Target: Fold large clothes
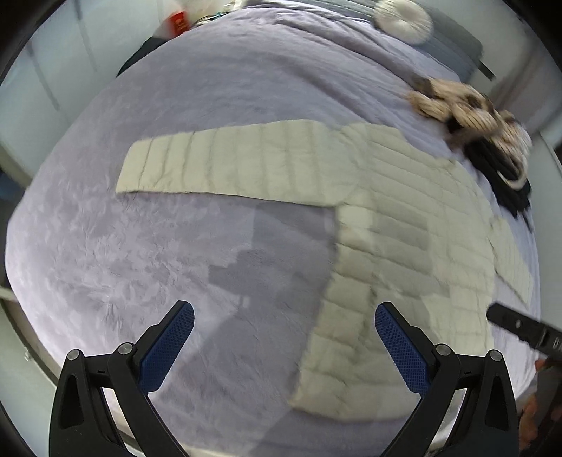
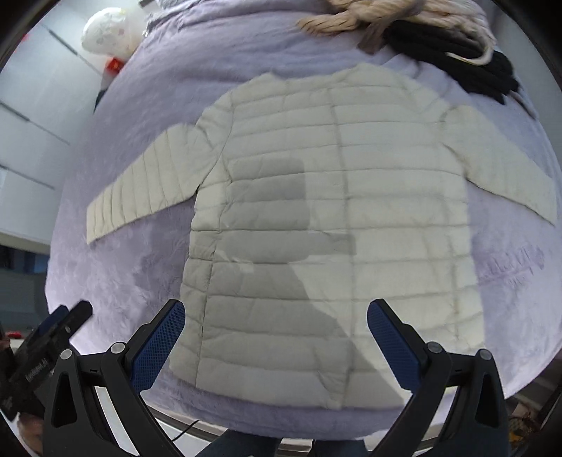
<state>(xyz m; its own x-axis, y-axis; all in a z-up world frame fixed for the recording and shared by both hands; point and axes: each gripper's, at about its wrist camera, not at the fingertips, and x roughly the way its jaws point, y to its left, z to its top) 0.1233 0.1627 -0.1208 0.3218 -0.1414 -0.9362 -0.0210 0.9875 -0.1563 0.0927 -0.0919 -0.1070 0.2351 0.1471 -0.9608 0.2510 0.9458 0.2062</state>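
Note:
A cream quilted puffer jacket (image 2: 330, 218) lies flat on a lilac bedspread (image 2: 147, 281), both sleeves spread out sideways. In the left wrist view the jacket (image 1: 397, 246) fills the right half, its left sleeve (image 1: 228, 161) stretching left. My left gripper (image 1: 284, 313) is open and empty, above the bed beside the jacket's left hem edge. My right gripper (image 2: 275, 309) is open and empty, above the jacket's lower hem. The left gripper also shows at the lower left of the right wrist view (image 2: 66, 320); the right gripper shows at the right edge of the left wrist view (image 1: 509, 320).
A heap of beige and black knitted clothes (image 2: 421, 31) lies at the head of the bed, beyond the jacket's collar; it also shows in the left wrist view (image 1: 484, 123). A white round cushion (image 1: 404, 17) sits at the far end. White cupboards (image 2: 31, 116) stand left.

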